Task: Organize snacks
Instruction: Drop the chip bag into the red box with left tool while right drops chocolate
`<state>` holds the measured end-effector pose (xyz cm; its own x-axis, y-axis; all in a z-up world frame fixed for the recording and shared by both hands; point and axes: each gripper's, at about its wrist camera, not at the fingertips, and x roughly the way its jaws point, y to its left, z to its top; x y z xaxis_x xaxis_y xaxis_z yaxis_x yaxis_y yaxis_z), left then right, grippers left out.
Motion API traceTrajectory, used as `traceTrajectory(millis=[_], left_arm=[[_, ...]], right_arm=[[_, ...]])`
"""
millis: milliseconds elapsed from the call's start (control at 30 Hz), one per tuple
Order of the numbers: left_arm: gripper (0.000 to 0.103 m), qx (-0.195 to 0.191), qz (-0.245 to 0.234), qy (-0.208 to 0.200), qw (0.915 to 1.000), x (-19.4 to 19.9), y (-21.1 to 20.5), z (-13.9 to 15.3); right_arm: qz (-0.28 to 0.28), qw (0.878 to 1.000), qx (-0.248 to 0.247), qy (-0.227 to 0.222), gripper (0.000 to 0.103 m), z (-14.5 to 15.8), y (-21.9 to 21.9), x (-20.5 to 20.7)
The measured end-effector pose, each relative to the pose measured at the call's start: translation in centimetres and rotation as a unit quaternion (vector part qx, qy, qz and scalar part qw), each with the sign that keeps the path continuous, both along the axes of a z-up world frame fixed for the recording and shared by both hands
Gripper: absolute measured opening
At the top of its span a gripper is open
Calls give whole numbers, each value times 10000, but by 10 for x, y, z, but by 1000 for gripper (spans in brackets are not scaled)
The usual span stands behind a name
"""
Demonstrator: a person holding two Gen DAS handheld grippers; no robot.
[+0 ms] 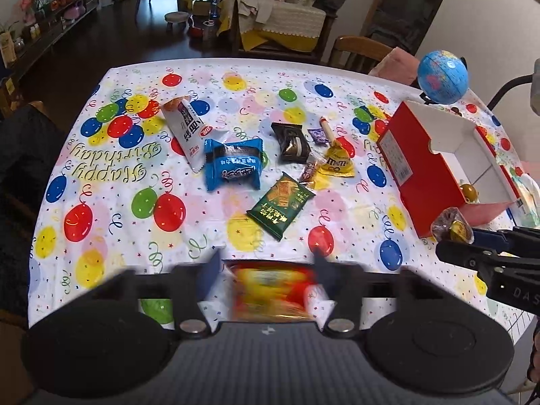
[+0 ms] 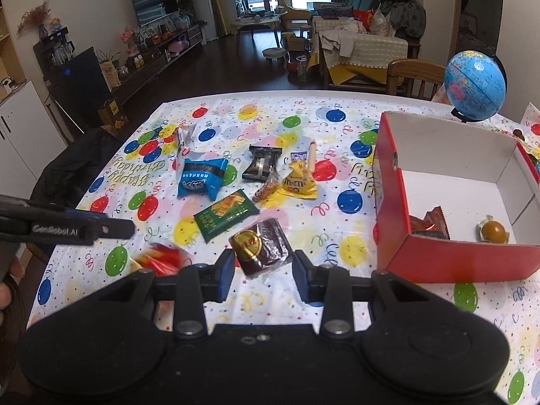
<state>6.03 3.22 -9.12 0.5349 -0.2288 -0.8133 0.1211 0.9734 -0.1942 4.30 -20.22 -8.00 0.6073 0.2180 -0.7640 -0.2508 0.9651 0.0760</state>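
The table point(image 2: 256, 101) wears a white balloon-print cloth point(image 1: 111, 236); at its middle lie a white packet point(image 1: 187, 131), a blue packet point(image 1: 233, 165), a black packet point(image 1: 292, 141), a yellow bag point(image 1: 337, 163) and a green packet point(image 1: 280, 204); a red-and-yellow packet point(image 2: 158, 258) lies blurred near the front edge. At the right stand a red box point(image 2: 452, 260) and, behind it, a globe point(image 2: 474, 86).

Snacks lying loose on the tablecloth point(image 1: 101, 270): one white packet point(image 1: 187, 131), one blue packet point(image 1: 233, 165), one black packet point(image 1: 292, 141), one green packet point(image 1: 281, 202), one yellow pouch point(image 1: 337, 163), one purple candy point(image 1: 319, 135), one sausage stick point(image 1: 326, 127), one small brown candy point(image 1: 310, 170), one red-yellow packet point(image 1: 270, 290).
Sitting inside the one red box point(image 2: 391, 202): one gold ball point(image 2: 494, 231), one brown wrapper point(image 2: 433, 224).
One wrapped brown cake point(image 2: 261, 246) showing between pads.
One globe point(image 2: 474, 86) standing.
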Motion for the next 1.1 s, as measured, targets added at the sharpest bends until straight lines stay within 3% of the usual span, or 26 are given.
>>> traceTrajectory(millis=[233,367,467,533,700,767,867,1100], left_arm=[[74,-197,-297,408,9985,1,-9,-18],[75,-94,-676,666,9954,4,-30,-38],[75,167,-660,1003,9926,9,-40,-63],[75,397,-619,971,9926,9,-44,-70],[74,333,-393,1048,9932,13,-36,-75],[67,402,-356,1042,9931,14,-36,-76],[58,376,-265,978,9941,14,-35,-72],[55,297,-214,845,9957,15,-43,-53]], right_arm=[[-152,9999,23,74,35,-4,-3,-2],[-288,9995,49,120,35,-6,-9,-3],[-382,9992,47,141,35,-7,-14,-4],[-421,9990,32,150,35,-9,-16,-6],[-520,9984,43,217,35,-13,-22,-7],[-539,9983,45,228,35,-14,-24,-8],[-536,9983,49,243,35,-15,-25,-8],[-498,9986,38,170,35,-9,-33,-5]])
